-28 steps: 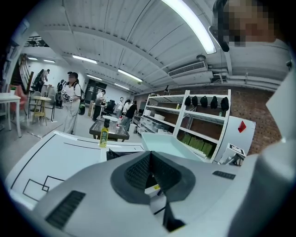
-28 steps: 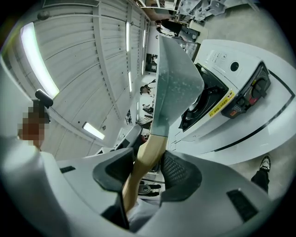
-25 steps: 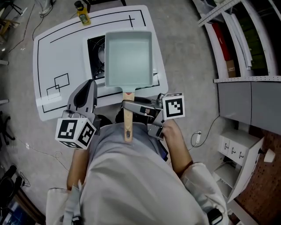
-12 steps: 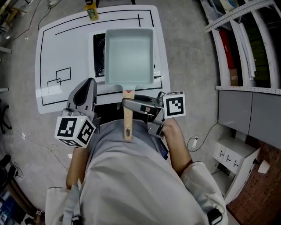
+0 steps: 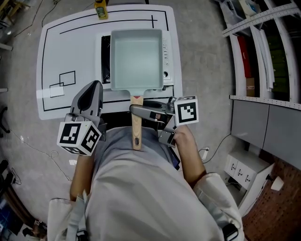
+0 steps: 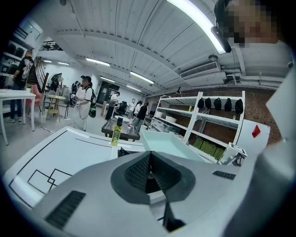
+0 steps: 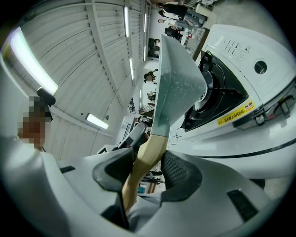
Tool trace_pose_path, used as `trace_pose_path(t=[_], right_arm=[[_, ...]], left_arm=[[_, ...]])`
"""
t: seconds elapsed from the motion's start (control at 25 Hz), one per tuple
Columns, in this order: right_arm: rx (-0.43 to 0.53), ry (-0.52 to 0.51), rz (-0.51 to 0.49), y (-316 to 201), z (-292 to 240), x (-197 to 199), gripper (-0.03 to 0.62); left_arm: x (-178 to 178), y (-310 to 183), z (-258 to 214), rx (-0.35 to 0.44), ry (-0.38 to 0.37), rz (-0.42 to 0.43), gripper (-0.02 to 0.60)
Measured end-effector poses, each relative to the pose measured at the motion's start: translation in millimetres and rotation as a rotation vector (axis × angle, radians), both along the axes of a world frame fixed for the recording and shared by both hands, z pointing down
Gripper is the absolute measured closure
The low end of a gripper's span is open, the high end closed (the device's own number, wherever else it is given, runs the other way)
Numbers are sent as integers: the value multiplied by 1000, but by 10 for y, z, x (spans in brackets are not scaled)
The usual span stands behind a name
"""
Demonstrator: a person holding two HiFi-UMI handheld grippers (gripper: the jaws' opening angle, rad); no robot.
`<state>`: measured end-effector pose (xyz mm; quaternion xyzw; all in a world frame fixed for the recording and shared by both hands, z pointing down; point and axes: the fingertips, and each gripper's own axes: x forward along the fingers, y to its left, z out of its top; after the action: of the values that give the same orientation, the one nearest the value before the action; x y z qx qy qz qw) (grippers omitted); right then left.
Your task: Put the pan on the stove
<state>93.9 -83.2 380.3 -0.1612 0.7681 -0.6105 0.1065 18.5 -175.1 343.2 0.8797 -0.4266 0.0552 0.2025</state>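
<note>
Pan (image 5: 136, 59): rectangular, pale teal, wooden handle (image 5: 136, 132). It sits directly over the stove (image 5: 168, 56) and covers most of the burner area; the handle sticks out past the near edge of the desk (image 5: 70, 52) toward the person. Contact between pan base and stove cannot be told; in the right gripper view the pan (image 7: 173, 88) shows edge-on beside the black burner recess of the stove (image 7: 222, 92). Right gripper (image 5: 137, 112): comes in from the right, jaws clamped across the handle (image 7: 143, 162) near the pan end, pads pressing on both sides of the wood. Left gripper (image 5: 92, 87): over the near desk edge, left of the pan and apart from it; jaws together, nothing between them in the left gripper view (image 6: 150, 171). Desk top is white with black outline markings, including two overlapping rectangles (image 5: 63, 84) at left. Yellow bottle (image 5: 100, 8) stands at the far desk edge, beyond the stove. Metal shelving (image 5: 263, 42) at right on the grey floor.
</note>
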Motion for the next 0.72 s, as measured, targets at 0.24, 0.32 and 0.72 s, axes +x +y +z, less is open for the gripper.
trace_pose_path(t=[0.24,0.32,0.72], right_arm=[[-1,-4,-25,-56,24,-15,405],[-2,-3,-31,-90,32,-21,404],[-9,-11,-60,-217,77,-34,402]], left_arm=[[-7,-58,40,-9,-4,-8,580],[-23,-90,51,-11,-6,-12,580],[-88,-207,127,-28,-18,-29,580]])
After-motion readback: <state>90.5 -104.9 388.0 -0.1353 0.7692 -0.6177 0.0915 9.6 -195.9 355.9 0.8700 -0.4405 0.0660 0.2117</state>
